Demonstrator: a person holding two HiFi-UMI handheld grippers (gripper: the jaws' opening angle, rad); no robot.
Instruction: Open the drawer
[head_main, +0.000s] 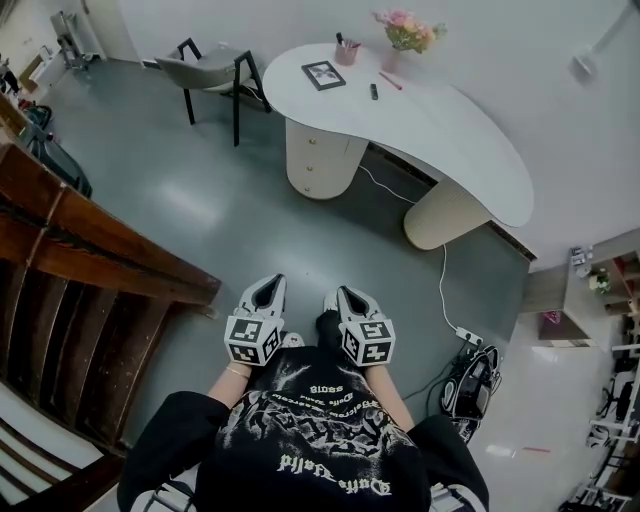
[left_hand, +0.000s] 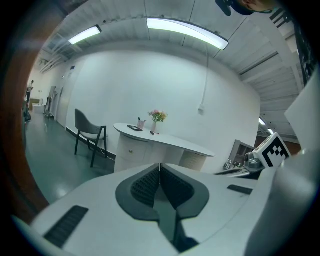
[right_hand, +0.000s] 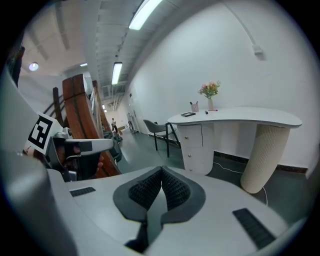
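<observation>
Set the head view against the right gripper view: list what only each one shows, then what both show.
Head view only: the person's dark printed shirt and a power strip on the floor. Right gripper view only: ceiling strip lights and the right gripper with its jaws closed together, nothing between. Both: the white desk, its drawer unit, the flowers, the chair and the left gripper.

White left gripper (head_main: 271, 282), right gripper (head_main: 341, 293); black-white marker cubes (head_main: 252, 340) (head_main: 368, 342); black printed shirt (head_main: 310, 440).
</observation>
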